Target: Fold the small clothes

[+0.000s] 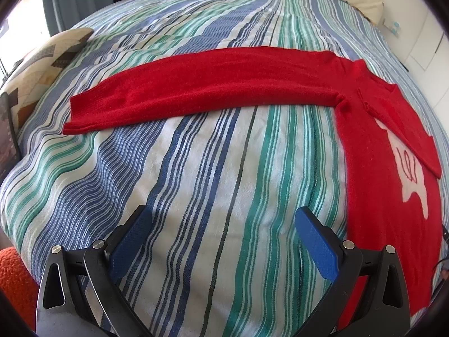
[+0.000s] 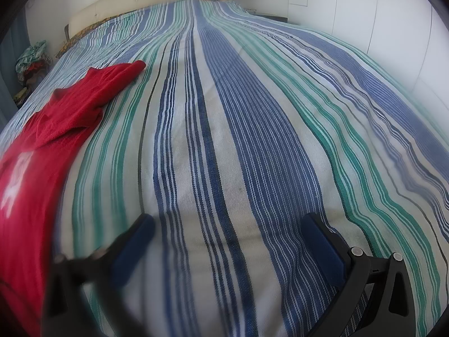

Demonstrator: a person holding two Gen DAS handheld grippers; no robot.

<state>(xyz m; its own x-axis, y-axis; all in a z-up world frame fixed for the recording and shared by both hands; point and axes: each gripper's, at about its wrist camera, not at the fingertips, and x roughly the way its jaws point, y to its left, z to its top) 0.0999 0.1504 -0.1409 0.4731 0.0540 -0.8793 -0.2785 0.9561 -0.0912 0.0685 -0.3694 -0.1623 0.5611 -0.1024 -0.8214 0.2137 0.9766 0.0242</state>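
Note:
A small red sweater with a white motif lies flat on the striped bedspread. One long sleeve stretches out leftward across the bed in the left wrist view; the other sleeve is folded over the chest. My left gripper hovers open over bare bedspread, below the outstretched sleeve and left of the body, holding nothing. In the right wrist view the sweater sits at the left edge. My right gripper is open over the bedspread, right of the sweater, empty.
A patterned cushion lies at the bed's left edge, an orange fuzzy item at lower left. A cream headboard is at the far end, white walls to the right, and a pile of clothes beside the bed.

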